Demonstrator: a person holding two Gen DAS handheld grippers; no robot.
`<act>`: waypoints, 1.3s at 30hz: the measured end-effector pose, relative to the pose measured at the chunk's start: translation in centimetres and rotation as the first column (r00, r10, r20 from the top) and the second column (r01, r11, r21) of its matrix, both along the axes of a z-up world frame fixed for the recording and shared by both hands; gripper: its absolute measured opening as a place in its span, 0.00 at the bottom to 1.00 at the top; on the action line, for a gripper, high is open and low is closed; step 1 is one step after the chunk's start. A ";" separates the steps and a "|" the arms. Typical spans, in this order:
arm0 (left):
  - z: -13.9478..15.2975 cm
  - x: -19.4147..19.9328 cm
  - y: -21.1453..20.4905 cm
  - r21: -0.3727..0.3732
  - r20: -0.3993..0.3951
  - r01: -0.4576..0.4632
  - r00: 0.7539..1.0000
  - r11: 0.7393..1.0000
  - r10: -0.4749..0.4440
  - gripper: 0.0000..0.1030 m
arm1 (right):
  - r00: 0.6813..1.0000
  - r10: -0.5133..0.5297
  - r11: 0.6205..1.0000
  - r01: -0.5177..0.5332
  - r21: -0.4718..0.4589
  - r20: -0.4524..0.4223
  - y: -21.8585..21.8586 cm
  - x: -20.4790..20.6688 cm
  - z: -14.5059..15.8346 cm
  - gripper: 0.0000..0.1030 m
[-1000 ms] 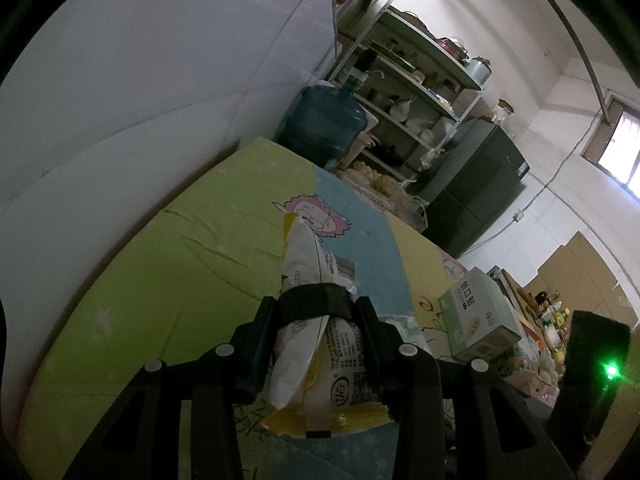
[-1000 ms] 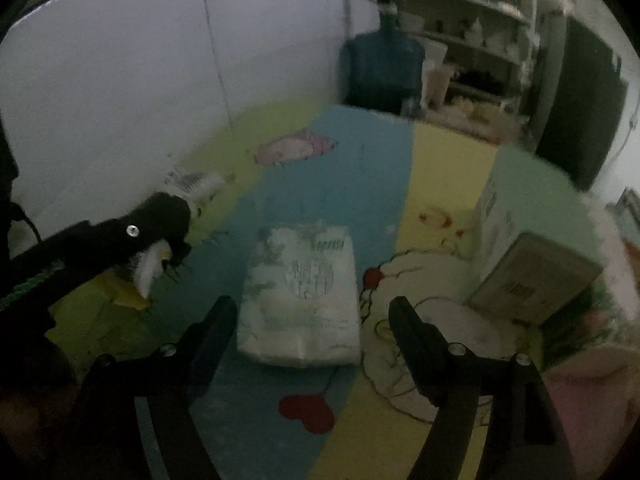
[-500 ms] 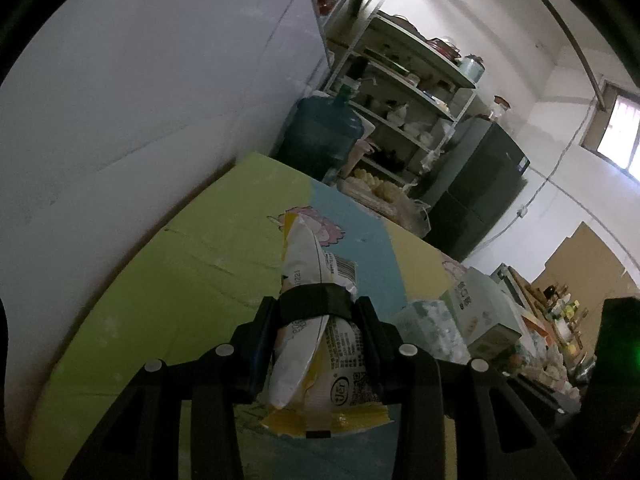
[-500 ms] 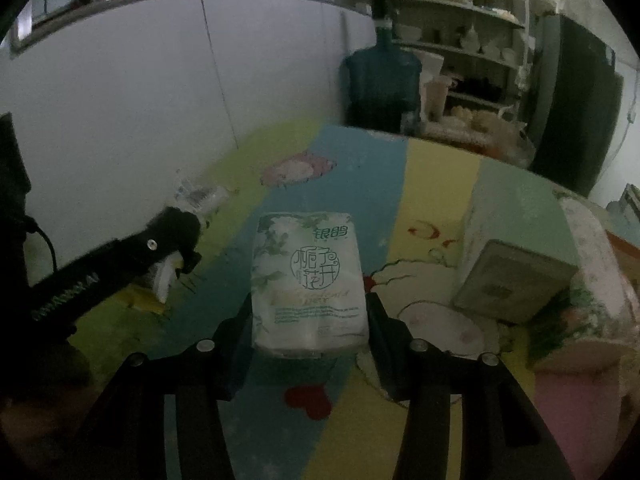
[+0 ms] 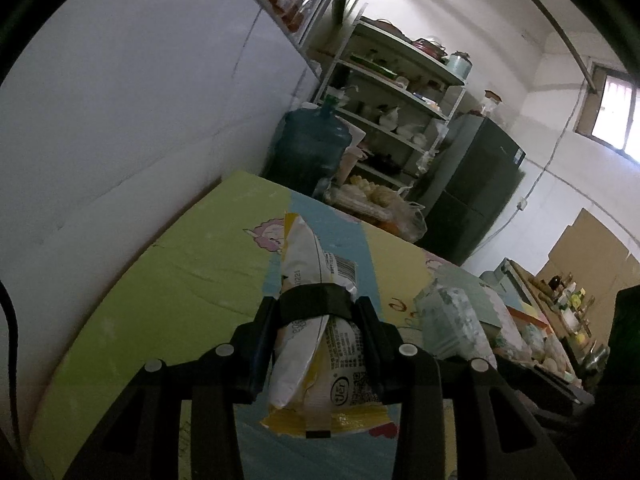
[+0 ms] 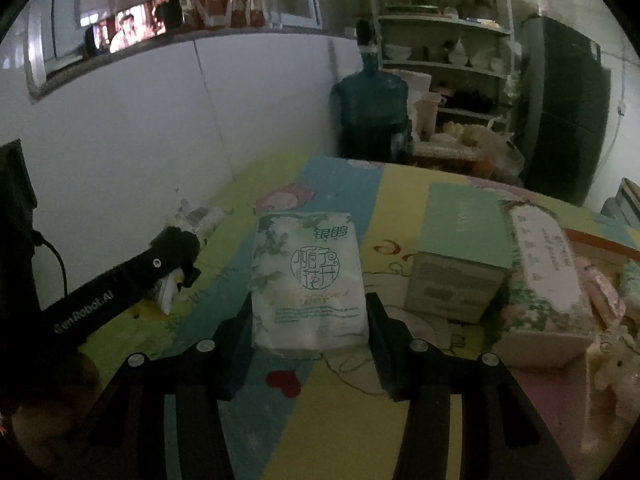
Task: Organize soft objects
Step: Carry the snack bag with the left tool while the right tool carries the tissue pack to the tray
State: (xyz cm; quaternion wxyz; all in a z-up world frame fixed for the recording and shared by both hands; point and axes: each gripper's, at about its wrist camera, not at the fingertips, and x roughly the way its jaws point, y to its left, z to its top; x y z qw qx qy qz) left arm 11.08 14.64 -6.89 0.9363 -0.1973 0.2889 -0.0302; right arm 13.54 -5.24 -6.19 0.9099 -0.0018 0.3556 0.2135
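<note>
My left gripper [image 5: 318, 316] is shut on a white and yellow snack bag [image 5: 316, 344] and holds it above the colourful cartoon mat [image 5: 172, 292]. It also shows from the side in the right wrist view [image 6: 176, 256], at the left. My right gripper [image 6: 308, 320] is shut on a white tissue pack [image 6: 308, 276] with green floral print and holds it lifted above the mat [image 6: 400, 188]. The same tissue pack appears in the left wrist view [image 5: 452, 320], right of the snack bag.
A pale green box [image 6: 464, 252] and a floral tissue box [image 6: 540, 276] stand on the mat at the right. A small plush toy [image 6: 616, 360] lies at the far right. A white wall [image 5: 120, 120], a water jug [image 6: 372, 108] and shelves [image 6: 444, 40] bound the far side.
My right gripper closed on the tissue pack and lifted it off the mat. My left gripper kept hold of the snack bag and rose slightly.
</note>
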 end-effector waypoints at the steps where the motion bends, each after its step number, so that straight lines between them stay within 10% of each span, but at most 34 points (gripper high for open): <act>1: 0.2 -0.1 -0.3 0.005 0.002 0.002 1.000 1.000 -0.002 0.39 | 1.000 -0.002 1.000 0.002 0.005 0.010 -0.4 -0.3 0.3 0.51; 39: 5.2 -0.7 -20.7 0.150 0.031 0.224 0.972 0.963 -0.231 0.39 | 0.973 -0.209 0.969 0.193 0.154 0.100 -19.9 -4.5 3.4 0.51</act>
